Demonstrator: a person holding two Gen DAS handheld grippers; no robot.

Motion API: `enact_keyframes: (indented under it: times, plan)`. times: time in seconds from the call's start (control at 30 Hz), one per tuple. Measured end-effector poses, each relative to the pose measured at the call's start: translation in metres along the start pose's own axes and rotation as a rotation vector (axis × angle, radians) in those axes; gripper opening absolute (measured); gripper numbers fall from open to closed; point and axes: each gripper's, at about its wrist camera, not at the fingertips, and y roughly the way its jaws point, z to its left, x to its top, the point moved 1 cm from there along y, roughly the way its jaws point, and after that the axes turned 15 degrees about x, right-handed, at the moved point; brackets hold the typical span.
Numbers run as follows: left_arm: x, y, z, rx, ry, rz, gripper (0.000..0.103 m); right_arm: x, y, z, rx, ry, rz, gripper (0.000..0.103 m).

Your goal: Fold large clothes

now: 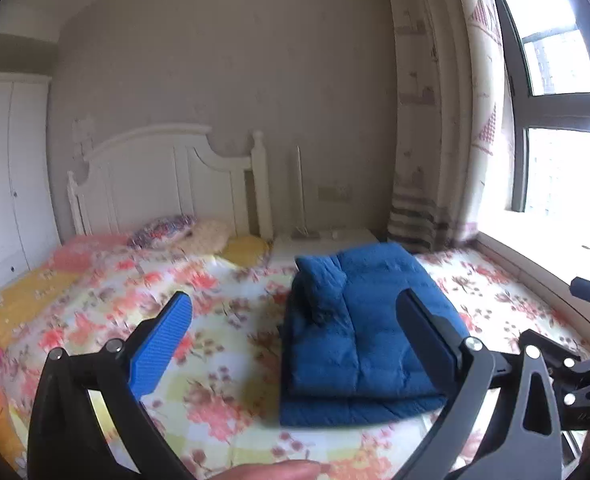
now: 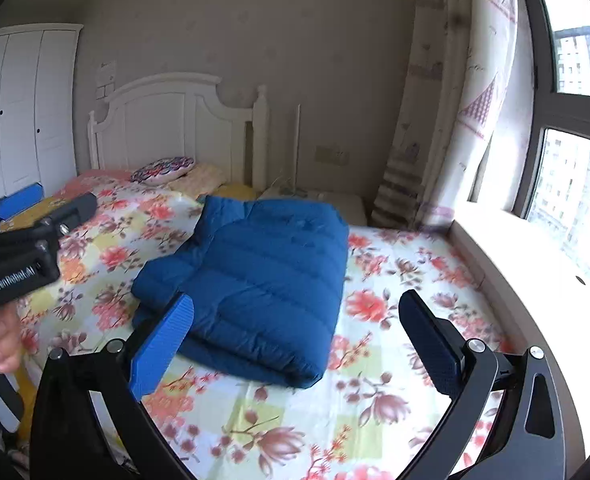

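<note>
Left claw (image 1: 295, 320) spread wide, nothing between its fingers; right claw (image 2: 297, 322) likewise spread and empty. Both hover above the floral bed (image 2: 395, 320). Folded blue jacket (image 2: 263, 280) lies flat mid-bed, touching neither claw

Left gripper (image 1: 295, 344): black frame, silver screws, blue ribbed pad; white marking, blurred, perhaps "GenRobot.AI".

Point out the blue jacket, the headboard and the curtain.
jacket (image 2: 271, 272): right wrist view, middle of folded top panel.
headboard (image 2: 163, 120): right wrist view, centre panel.
curtain (image 1: 435, 120): left wrist view, mid drape.
</note>
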Motion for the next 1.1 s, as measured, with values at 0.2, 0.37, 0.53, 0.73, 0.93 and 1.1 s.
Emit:
enact_keyframes:
  times: [0.2, 0.37, 0.53, 0.73, 0.93, 1.1]
  plan:
    - [-0.021, 0.006, -0.009, -0.015, 0.022, 0.063, 0.101, -0.006, 0.007, 0.003, 0.014, 0.013, 0.023, 0.099]
    - [-0.028, 0.011, -0.009, -0.022, 0.024, 0.1, 0.101, -0.009, 0.011, 0.004, 0.015, 0.016, 0.037, 0.099]
    - [-0.03, 0.013, -0.009, -0.025, 0.023, 0.12, 0.101, -0.012, 0.014, 0.001, 0.019, 0.037, 0.052, 0.099]
    - [-0.034, 0.014, -0.009, -0.02, 0.029, 0.129, 0.101, -0.018, 0.019, 0.002, 0.023, 0.043, 0.07, 0.099]
    - [-0.04, 0.017, -0.01, -0.02, 0.046, 0.148, 0.101, -0.022, 0.024, 0.006, 0.038, 0.045, 0.087, 0.099]
    - [-0.041, 0.018, -0.011, -0.017, 0.046, 0.152, 0.101, -0.023, 0.026, 0.009, 0.042, 0.048, 0.092, 0.099]
